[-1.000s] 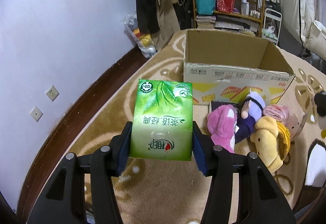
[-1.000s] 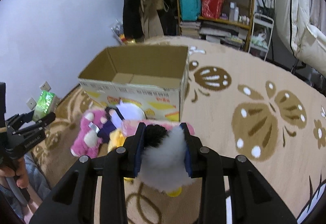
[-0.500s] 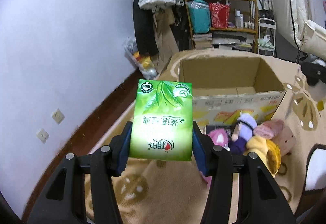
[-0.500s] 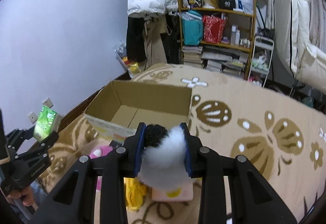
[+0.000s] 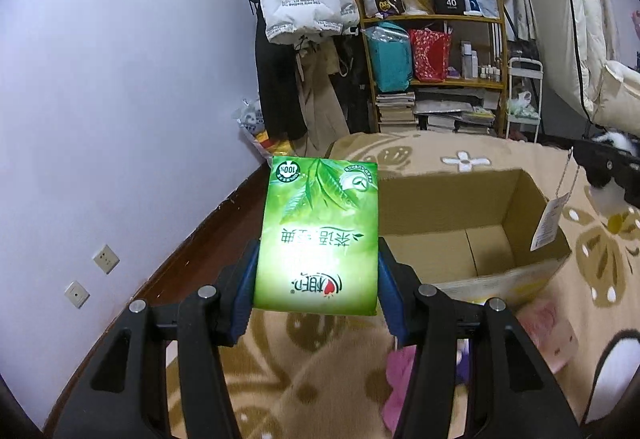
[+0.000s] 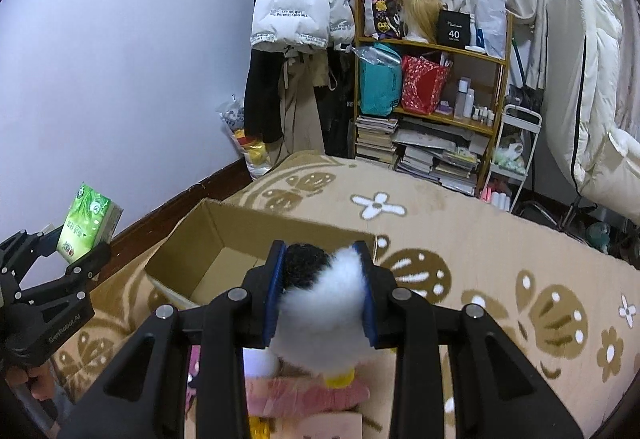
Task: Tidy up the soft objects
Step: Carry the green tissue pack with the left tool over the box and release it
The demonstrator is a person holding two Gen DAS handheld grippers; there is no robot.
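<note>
Both hands have lifted: left gripper clamps the light, squashy green tissue pack by its sides, right gripper squeezes a fluffy plush toy above the cardboard box.

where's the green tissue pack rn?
Green tissue pack is clamped in the left gripper, held in the air before the open cardboard box; right wrist view shows it at far left.

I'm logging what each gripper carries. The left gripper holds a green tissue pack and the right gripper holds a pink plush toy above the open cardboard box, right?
Not quite. The right gripper holds a black-and-white plush toy, not a pink one; the right wrist view shows it. The left gripper does hold the green tissue pack, with the open cardboard box below.
</note>
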